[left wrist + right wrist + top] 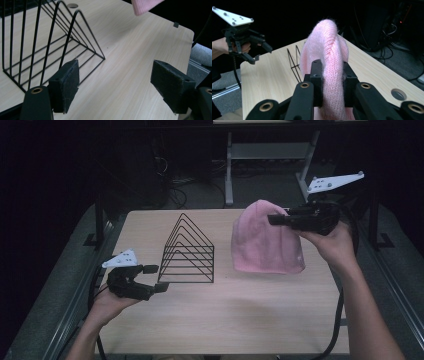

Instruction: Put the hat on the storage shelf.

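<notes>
Right gripper (pixel 274 219): clamped on the pink knit hat (pixel 265 242), held up above the table (pixel 220 320).
Left gripper (pixel 156 277): jaws spread, nothing between them, beside the black wire rack (pixel 189 251).

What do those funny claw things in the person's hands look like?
Both are black. The left gripper and right gripper each have two jaws with dark fuzzy pads, brass-coloured rings at the joints, and a pale three-cornered plate with small holes on top. A thick black cable trails from each. No sleeves show on the forearms.
</notes>
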Demonstrator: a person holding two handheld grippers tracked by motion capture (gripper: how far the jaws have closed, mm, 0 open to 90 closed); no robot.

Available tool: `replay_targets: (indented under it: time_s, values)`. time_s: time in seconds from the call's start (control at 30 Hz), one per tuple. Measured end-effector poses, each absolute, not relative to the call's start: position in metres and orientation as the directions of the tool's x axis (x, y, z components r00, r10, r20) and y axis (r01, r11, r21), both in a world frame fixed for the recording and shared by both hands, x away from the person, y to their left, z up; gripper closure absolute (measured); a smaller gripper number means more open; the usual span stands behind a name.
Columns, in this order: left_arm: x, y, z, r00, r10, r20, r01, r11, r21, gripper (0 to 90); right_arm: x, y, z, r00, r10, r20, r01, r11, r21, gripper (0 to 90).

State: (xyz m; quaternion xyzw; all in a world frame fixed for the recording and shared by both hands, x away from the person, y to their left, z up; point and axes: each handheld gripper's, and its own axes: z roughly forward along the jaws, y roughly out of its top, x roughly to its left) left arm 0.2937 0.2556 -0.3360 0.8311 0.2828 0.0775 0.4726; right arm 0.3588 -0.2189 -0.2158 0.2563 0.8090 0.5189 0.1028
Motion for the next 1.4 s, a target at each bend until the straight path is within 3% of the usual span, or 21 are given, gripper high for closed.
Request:
replay_targets:
  time_s: [0.87,1.4]
  values:
    - [0.318,0.232,-0.294,0.868,0.481,-0.122,0.343,-0.405,0.847,22.5,0.364,-0.141,-0.181,-0.924,0.376,0.065,0.216,0.375,0.901,76.3]
    - [0.345,0.233,-0.282,0.877,0.447,-0.175,0.362,-0.376,0.853,25.2,0.384,-0.086,-0.158,-0.952,0.305,0.036,0.155,0.375,0.914,76.3]
